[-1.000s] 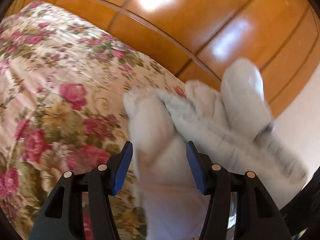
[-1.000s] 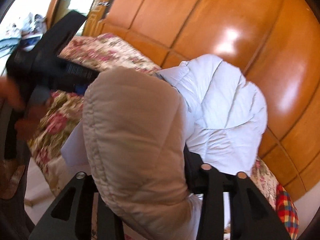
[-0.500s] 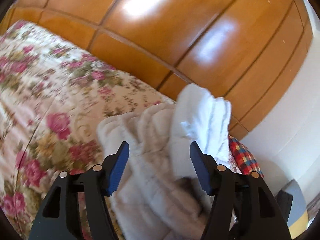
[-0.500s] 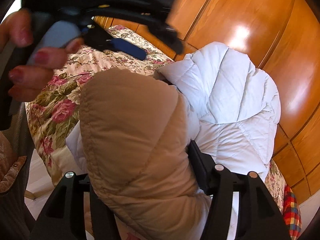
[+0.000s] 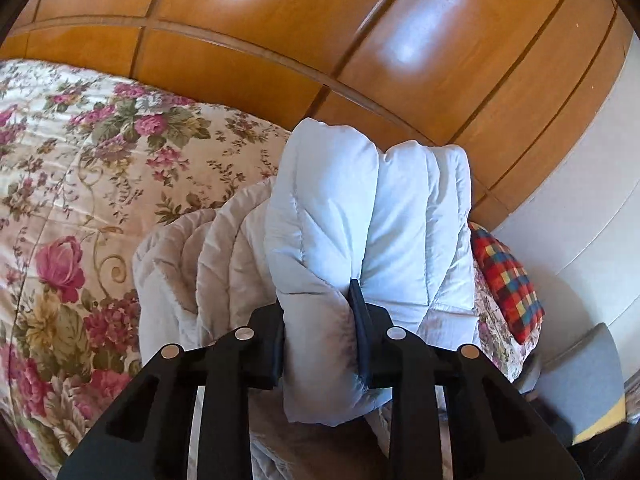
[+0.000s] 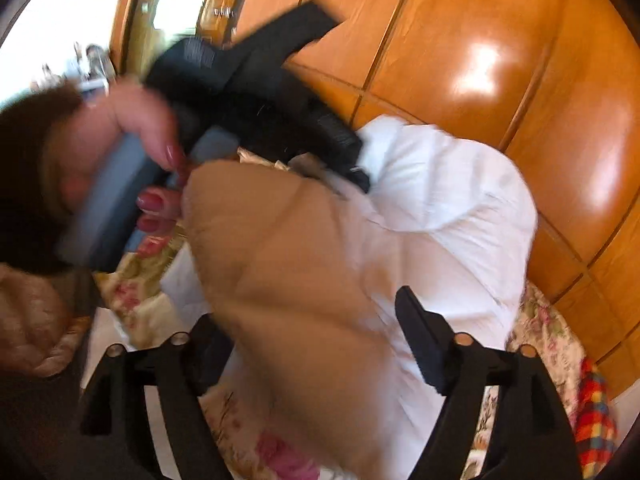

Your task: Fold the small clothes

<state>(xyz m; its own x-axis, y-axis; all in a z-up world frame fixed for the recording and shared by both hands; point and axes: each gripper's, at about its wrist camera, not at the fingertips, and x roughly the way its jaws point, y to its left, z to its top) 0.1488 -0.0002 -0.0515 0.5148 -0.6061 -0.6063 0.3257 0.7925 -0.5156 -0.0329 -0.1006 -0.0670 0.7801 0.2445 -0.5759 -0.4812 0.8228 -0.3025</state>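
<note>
The left gripper (image 5: 320,332) is closing its fingers on a fold of the jacket (image 5: 372,216); the pads press the pale padded cloth on both sides. The jacket is bunched over the bed (image 5: 80,184), near the wooden headboard (image 5: 360,40), white on one face and beige on the other. The right gripper (image 6: 316,344) is opening, and its fingers stand wide with the beige part between them; the right finger is clear of the cloth. The picture there is blurred. A hand (image 6: 148,152) holds the left gripper.
</note>
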